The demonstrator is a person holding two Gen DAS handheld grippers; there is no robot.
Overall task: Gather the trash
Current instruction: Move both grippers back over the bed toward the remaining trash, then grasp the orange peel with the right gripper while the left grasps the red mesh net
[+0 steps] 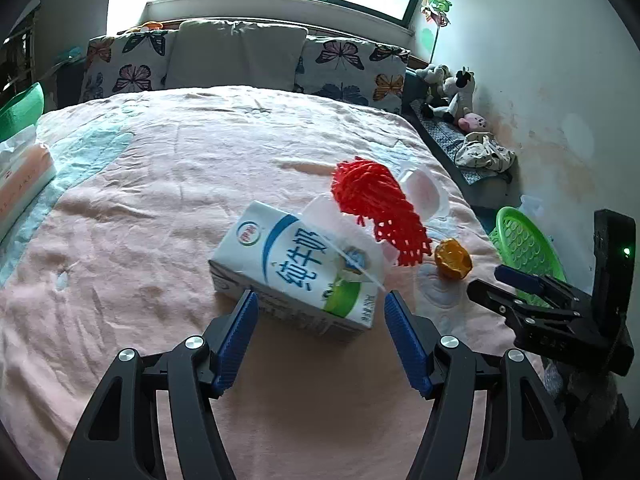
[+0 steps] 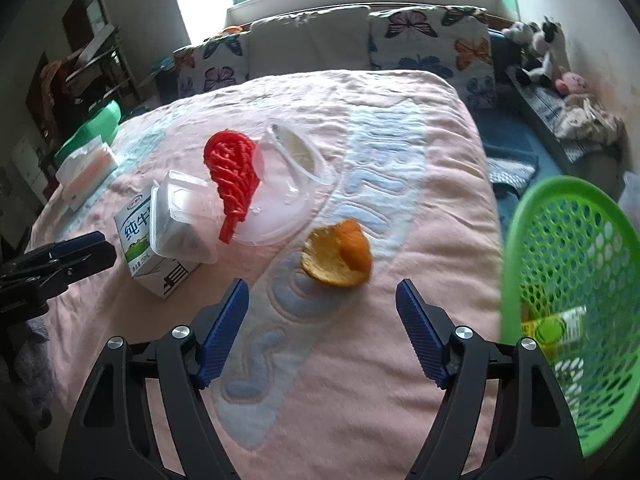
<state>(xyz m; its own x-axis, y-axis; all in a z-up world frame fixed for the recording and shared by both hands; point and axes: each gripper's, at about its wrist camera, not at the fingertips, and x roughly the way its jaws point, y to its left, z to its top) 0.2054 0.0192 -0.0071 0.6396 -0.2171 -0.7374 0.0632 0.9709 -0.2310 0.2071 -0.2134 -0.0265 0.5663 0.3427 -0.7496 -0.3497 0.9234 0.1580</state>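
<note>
The milk carton lies flat on the pink bed cover, and a clear plastic box leans on its far end, with the red net over a clear lid just behind. If the left gripper closes on the carton at this slant, the smooth carton may slip or turn, and the box could roll away. Its fingers are apart, on both sides of the near end of the carton, not pressing it. The gripper points down at a slant.

The orange peel is soft and curled, so it may fold or escape. The right gripper points down to it, fingers spread, nothing between them. The green basket is at the right bed edge; a careless swing could knock it.
</note>
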